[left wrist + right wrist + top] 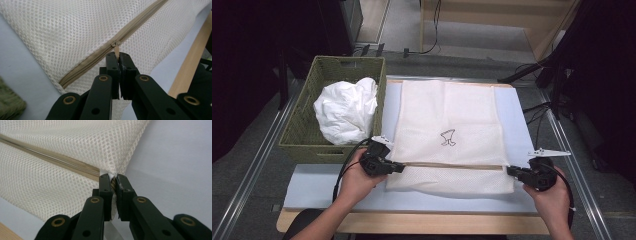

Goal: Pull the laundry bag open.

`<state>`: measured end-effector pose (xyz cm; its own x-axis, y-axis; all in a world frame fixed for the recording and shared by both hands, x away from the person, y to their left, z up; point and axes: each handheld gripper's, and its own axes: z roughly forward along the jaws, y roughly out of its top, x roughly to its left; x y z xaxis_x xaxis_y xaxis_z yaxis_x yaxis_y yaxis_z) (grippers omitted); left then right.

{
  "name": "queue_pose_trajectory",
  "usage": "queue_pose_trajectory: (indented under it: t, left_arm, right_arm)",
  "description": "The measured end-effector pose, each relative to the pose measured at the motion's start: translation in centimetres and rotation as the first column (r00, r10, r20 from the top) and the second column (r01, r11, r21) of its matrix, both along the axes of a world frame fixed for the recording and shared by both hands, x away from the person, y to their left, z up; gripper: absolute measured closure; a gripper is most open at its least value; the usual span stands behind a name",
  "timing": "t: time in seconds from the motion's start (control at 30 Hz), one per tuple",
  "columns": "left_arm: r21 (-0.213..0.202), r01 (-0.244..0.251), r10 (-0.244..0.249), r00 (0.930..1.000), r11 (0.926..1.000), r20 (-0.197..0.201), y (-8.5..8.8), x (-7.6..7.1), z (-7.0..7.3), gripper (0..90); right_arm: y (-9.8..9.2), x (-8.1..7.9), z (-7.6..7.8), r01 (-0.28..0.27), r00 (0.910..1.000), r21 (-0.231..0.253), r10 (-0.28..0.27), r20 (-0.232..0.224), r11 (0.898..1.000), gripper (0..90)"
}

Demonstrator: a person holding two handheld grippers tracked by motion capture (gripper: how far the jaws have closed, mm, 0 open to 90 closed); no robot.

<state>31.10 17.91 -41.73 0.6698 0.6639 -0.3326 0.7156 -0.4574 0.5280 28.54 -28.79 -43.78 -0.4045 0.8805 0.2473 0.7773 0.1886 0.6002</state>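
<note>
left gripper [117, 56] pinches the zip pull [116, 50] near the mesh bag [447, 135]'s left edge – right gripper [113, 181] clamps its right edge; basket [299, 137] crowds the left.

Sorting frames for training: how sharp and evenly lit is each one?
High view: mesh bag bright and soft, room edges dark. Left gripper view: zipper pull sharp, basket corner blurred. Right gripper view: mesh crisp, gripper base soft.

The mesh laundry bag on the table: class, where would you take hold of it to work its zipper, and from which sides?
Grip the mesh laundry bag at the ends of its zipper: left gripper pinching the flat pull tab from the left, right gripper clamping the bag's right corner. The zipper lies straight across, so opposed holds probably keep it taut.
</note>
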Motion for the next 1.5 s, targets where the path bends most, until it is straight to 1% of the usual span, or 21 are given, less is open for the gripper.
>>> queue_pose_trajectory:
  t: [0.03,0.07,0.1,0.23,0.4,0.53,0.7,0.77,0.83,0.87,0.9,0.93,0.97,1.03,1.07,1.1,1.13,1.2,1.27,1.37,1.5]
  left_arm:
    - [0.019,-0.008,0.008,1.0,0.9998,0.0,0.1,0.0,0.0,88.6]
    - [0.043,-0.017,0.017,0.9998,0.9989,0.011,0.4,0.0,0.0,88.6]
    - [0.036,-0.022,0.022,0.9997,0.9991,-0.006,0.9,0.1,-0.1,88.7]
    - [0.033,-0.067,0.067,0.9977,0.9972,0.014,2.7,-0.3,0.2,88.6]
    - [0.02,-0.081,0.081,0.9967,0.9965,0.003,4.3,-0.4,0.1,88.5]
    - [0.019,-0.072,0.072,0.9974,0.9972,-0.005,4.1,-0.3,0.0,88.3]
    - [0.033,-0.055,0.054,0.9985,0.998,0.011,3.6,-0.5,-0.1,87.6]
    - [0.049,-0.046,0.045,0.9985,0.9977,0.032,3.4,-0.5,-0.2,86.7]
    - [0.036,-0.024,0.023,0.9991,0.999,0.036,3.3,-0.5,-0.3,81.2]
    - [0.033,-0.019,0.017,0.999,0.9993,0.04,3.2,-0.5,-0.2,81.2]
    - [0.029,-0.014,0.012,0.998,0.9995,0.061,3.2,-0.6,-0.2,77.5]
    - [0.029,-0.007,0.005,0.9971,0.9996,0.076,3.2,-0.6,-0.1,72.9]
    - [0.027,-0.008,0.006,0.9962,0.9996,0.086,3.2,-0.7,-0.1,70.0]
    - [0.005,-0.007,0.006,0.9955,1.0,0.094,3.3,-0.7,0.0,61.3]
    - [-0.007,-0.004,0.004,0.9949,1.0,0.101,3.3,-0.7,0.1,57.7]
    - [-0.016,0.0,0.002,0.9946,0.9999,0.104,3.3,-0.7,0.1,55.0]
    - [-0.023,0.002,0.0,0.994,0.9997,0.109,3.1,-0.8,0.3,51.8]
    - [-0.033,0.007,-0.003,0.9934,0.9994,0.115,3.1,-0.9,0.4,50.5]
    - [-0.037,0.015,-0.011,0.9923,0.9992,0.123,3.1,-1.1,0.5,47.9]
    - [-0.045,0.017,-0.011,0.9916,0.9989,0.129,3.2,-1.4,0.6,46.2]
    - [-0.047,0.014,-0.008,0.9917,0.9988,0.129,3.5,-1.6,0.6,45.2]
  right_arm:
    - [0.1,0.0,0.0,-0.002,1.0,-0.005,0.002,0.002,1.0,85.4]
    - [0.3,0.0,0.0,0.002,1.0,-0.026,-0.002,0.002,1.0,85.4]
    - [0.3,0.0,0.0,0.004,1.0,-0.05,-0.004,0.005,0.999,85.4]
    - [-0.5,0.1,-0.3,0.02,0.9998,-0.045,-0.021,-0.002,0.999,85.3]
    - [-0.7,0.2,-0.5,0.014,0.9999,-0.023,-0.014,-0.005,1.0,85.2]
    - [-0.7,0.2,-0.4,0.004,0.9999,-0.021,-0.004,0.012,1.0,84.5]
    - [-0.6,0.1,-0.5,-0.005,0.9999,-0.023,0.006,0.013,1.0,81.9]
    - [-0.6,0.1,-0.6,-0.008,0.9998,-0.029,0.009,0.018,1.0,76.5]
    - [-0.7,0.2,-0.9,-0.003,0.9995,-0.021,0.003,0.032,1.0,59.4]
    - [-0.7,0.2,-0.9,-0.003,0.9995,-0.021,0.003,0.032,1.0,59.4]
    - [-0.8,0.3,-0.9,-0.005,0.9994,-0.015,0.006,0.035,1.0,54.5]
    - [-0.8,0.3,-0.9,-0.007,0.9985,0.001,0.007,0.055,1.0,49.2]
    - [-0.8,0.3,-0.8,-0.009,0.9976,0.011,0.009,0.069,1.0,47.1]
    - [-0.7,0.3,-0.8,-0.017,0.997,0.023,0.015,0.076,1.0,46.5]
    - [-0.5,0.2,-0.8,-0.018,0.9979,0.045,0.015,0.063,0.999,49.8]
    - [-0.4,0.2,-0.7,-0.018,0.9985,0.055,0.015,0.052,0.998,49.4]
    - [0.0,0.2,-0.6,-0.029,0.9979,0.059,0.026,0.06,0.998,50.0]
    - [0.1,0.2,-0.5,-0.033,0.9976,0.057,0.03,0.063,0.998,49.6]
    - [0.5,0.1,-0.3,-0.049,0.9964,0.056,0.045,0.072,0.997,46.5]
    - [1.1,0.2,-0.1,-0.073,0.9926,0.041,0.069,0.1,0.996,42.9]
    - [1.8,0.4,-0.1,-0.099,0.9899,0.03,0.095,0.105,0.995,42.2]
